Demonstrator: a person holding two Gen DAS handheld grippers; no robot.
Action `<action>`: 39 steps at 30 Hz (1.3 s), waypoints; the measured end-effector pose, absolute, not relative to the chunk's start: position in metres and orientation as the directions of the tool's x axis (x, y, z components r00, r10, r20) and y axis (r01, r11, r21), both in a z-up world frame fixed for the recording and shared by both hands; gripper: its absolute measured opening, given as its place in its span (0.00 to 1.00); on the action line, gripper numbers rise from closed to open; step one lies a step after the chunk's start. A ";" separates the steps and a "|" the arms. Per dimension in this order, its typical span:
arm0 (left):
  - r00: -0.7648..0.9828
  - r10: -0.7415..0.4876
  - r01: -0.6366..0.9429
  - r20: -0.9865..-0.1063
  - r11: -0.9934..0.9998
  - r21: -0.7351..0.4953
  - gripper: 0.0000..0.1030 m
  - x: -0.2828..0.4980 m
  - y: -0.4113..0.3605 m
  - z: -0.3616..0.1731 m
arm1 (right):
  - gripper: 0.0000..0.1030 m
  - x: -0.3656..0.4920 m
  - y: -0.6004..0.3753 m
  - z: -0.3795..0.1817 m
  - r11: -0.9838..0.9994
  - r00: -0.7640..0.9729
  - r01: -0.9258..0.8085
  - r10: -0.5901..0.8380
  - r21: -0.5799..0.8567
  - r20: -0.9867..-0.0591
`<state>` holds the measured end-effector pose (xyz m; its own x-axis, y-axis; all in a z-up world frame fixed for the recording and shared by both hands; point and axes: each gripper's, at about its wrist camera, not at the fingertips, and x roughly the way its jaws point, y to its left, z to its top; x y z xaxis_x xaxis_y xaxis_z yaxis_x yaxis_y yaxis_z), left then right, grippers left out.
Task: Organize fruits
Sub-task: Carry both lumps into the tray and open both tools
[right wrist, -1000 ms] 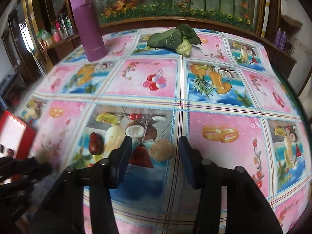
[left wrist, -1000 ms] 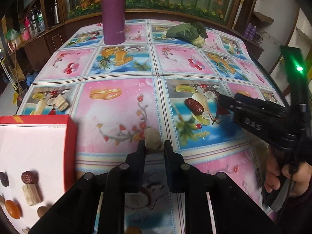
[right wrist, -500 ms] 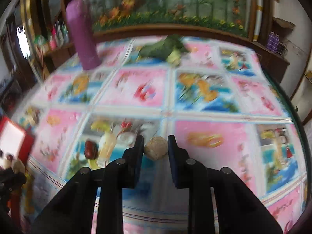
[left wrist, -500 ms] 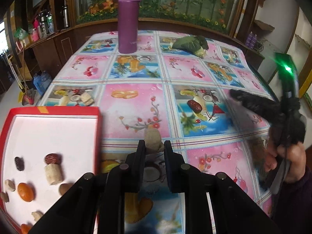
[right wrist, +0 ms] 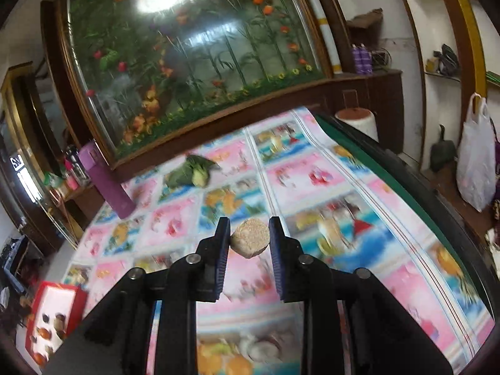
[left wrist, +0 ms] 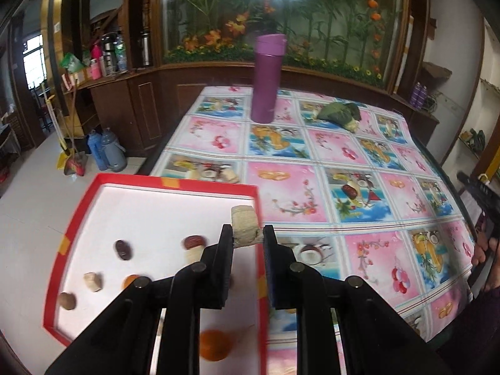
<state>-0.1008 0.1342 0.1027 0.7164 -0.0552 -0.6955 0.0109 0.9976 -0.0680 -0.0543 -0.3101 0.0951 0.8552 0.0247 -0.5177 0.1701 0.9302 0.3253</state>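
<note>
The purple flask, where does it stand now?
In the left wrist view the purple flask stands upright at the far end of the table, left of the leafy green vegetable.

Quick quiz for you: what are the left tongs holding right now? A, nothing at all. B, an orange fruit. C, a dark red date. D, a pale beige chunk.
D: in the left wrist view, the left tongs are shut on a pale beige chunk, held above the right edge of the red tray, while the dark red date and orange fruit lie inside the tray.
</note>
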 end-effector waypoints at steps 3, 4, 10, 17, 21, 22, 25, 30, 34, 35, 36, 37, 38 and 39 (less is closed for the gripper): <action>0.722 -0.021 -0.032 -0.691 0.997 -0.064 0.17 -0.107 0.155 0.100 | 0.26 -0.056 -0.300 0.084 0.924 0.824 0.151 0.079 0.351 -0.561; 0.720 -0.011 -0.048 -0.694 0.997 -0.066 0.17 -0.109 0.162 0.097 | 0.26 -0.057 -0.289 0.082 0.930 0.816 0.132 0.094 0.342 -0.571; 0.716 0.003 -0.099 -0.698 0.990 -0.098 0.17 -0.117 0.192 0.089 | 0.26 -0.044 -0.190 0.078 0.943 0.755 -0.083 0.271 0.323 -0.597; 0.722 0.021 -0.127 -0.691 0.987 -0.103 0.17 -0.121 0.218 0.086 | 0.26 -0.048 -0.059 0.071 0.883 0.627 -0.343 0.470 0.321 -0.622; 0.710 0.024 -0.142 -0.704 0.984 -0.109 0.17 -0.119 0.231 0.076 | 0.26 -0.053 -0.010 0.069 0.846 0.569 -0.430 0.525 0.315 -0.634; 0.708 0.021 -0.143 -0.706 0.983 -0.113 0.17 -0.118 0.234 0.074 | 0.26 -0.054 0.004 0.068 0.837 0.554 -0.452 0.534 0.308 -0.638; 0.703 0.020 -0.150 -0.711 0.981 -0.121 0.17 -0.118 0.241 0.071 | 0.26 -0.057 0.030 0.066 0.819 0.528 -0.492 0.550 0.294 -0.647; 0.698 0.020 -0.145 -0.716 0.983 -0.113 0.17 -0.119 0.245 0.067 | 0.27 -0.060 0.063 0.056 0.778 0.465 -0.550 0.587 0.303 -0.663; 0.684 0.013 -0.130 -0.729 0.986 -0.104 0.17 -0.116 0.243 0.060 | 0.27 -0.071 0.085 0.045 0.748 0.415 -0.590 0.604 0.304 -0.680; 0.683 0.018 -0.130 -0.731 0.987 -0.098 0.17 -0.117 0.243 0.059 | 0.27 -0.071 0.088 0.042 0.742 0.402 -0.594 0.609 0.311 -0.684; 0.681 0.021 -0.132 -0.732 0.987 -0.094 0.17 -0.117 0.244 0.058 | 0.27 -0.073 0.090 0.040 0.737 0.393 -0.598 0.611 0.314 -0.687; 0.680 0.031 -0.139 -0.733 0.986 -0.088 0.17 -0.117 0.246 0.057 | 0.27 -0.075 0.093 0.038 0.735 0.389 -0.602 0.611 0.311 -0.690; 0.679 0.042 -0.148 -0.733 0.986 -0.080 0.17 -0.118 0.248 0.057 | 0.27 -0.076 0.094 0.036 0.733 0.385 -0.607 0.609 0.306 -0.694; 0.679 0.058 -0.159 -0.732 0.985 -0.069 0.17 -0.119 0.250 0.057 | 0.27 -0.077 0.095 0.034 0.730 0.380 -0.610 0.610 0.307 -0.695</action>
<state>-0.1187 0.2501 0.0569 0.6791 0.0583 -0.7317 -0.1588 0.9849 -0.0689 -0.0771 0.0945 0.0342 0.3803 0.6101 -0.6951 -0.6098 0.7305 0.3075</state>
